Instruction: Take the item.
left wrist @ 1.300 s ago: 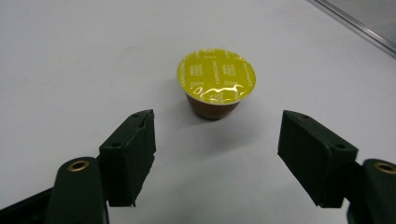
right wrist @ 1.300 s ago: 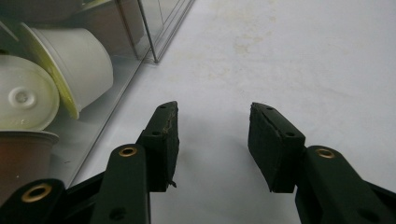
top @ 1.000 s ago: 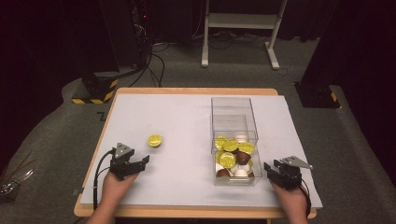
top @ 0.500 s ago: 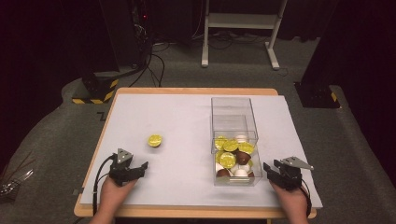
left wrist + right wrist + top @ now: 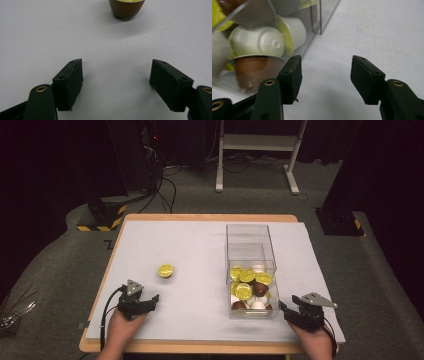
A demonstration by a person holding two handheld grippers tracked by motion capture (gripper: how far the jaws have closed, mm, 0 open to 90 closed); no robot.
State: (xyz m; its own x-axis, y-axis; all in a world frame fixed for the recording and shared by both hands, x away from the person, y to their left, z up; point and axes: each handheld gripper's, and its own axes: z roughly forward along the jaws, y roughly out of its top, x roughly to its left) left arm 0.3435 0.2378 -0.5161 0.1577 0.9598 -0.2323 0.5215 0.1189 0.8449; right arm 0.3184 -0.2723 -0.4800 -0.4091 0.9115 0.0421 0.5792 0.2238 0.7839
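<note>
White table top (image 5: 200, 245), wooden edge, grey carpet floor (image 5: 60, 265), dark room

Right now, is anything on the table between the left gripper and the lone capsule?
Nothing visible. The left gripper has its jaws open and empty, and only bare white table lies ahead up to the capsule.

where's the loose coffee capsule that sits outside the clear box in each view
High view: the loose capsule stands on the white table cover, left of the clear box and ahead of the left claw.
Left gripper view: the capsule is at the top edge, ahead of the open jaws, cut off by the frame.
Right gripper view: not in it; the box of capsules is at upper left.
Shared landmark: the white table cover.
</note>
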